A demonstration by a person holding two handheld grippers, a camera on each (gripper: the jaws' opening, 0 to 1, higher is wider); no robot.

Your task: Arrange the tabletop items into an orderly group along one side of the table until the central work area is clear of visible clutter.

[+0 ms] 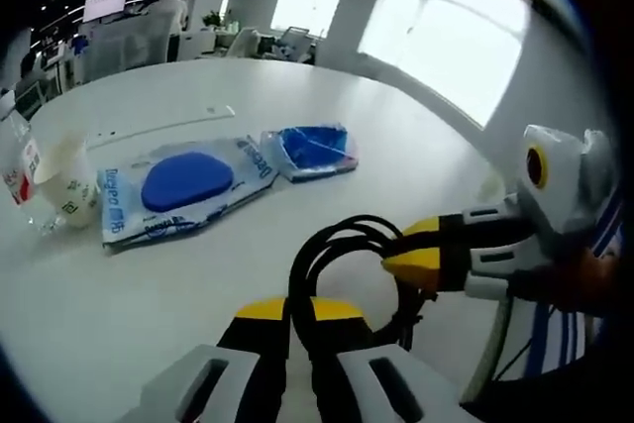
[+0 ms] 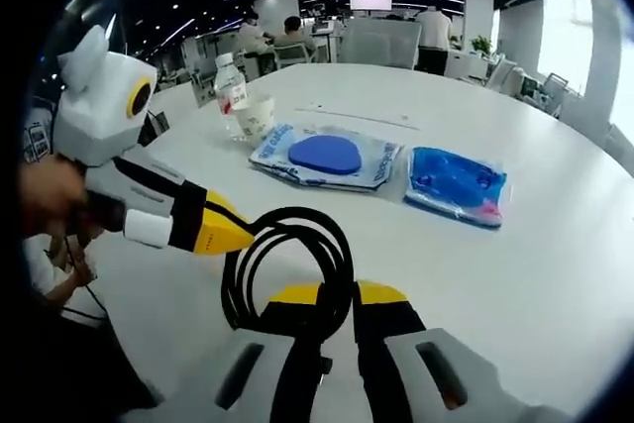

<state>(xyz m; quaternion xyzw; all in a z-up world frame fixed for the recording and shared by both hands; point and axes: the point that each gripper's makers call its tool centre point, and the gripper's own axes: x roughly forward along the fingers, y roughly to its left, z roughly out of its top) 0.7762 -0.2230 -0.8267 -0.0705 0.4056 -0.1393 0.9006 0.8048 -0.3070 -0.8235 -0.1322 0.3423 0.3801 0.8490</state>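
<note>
Currently, table inventory, tidy-up partway at best:

- Black cable (image 1: 342,255), coiled in loops, near table edge. Both claws on it. Left gripper (image 1: 299,312): jaws nearly together w/ a strand of the coil between them at the tips. Right gripper (image 2: 337,296): same, jaws narrow, pinching the coil's near side. Each claw also shows in the other's view, yellow tip at the loop.
- Flat pack w/ blue oval insert (image 1: 183,185), lying mid-table, beyond the coil, apart from both claws.
- Smaller blue packet (image 1: 312,151), just beside the flat pack, slightly separated.
- Paper cup (image 2: 256,116) and clear water bottle (image 2: 230,81), touching or nearly so, past the flat pack toward far side.
- White table (image 2: 555,274), round.

Status: judged early-to-mid. Packs, cup, bottle loosely clustered but sit in centre, not along one side. Cable in hand, not yet placed. Left: move cable to group, shift the rest edgeward.
</note>
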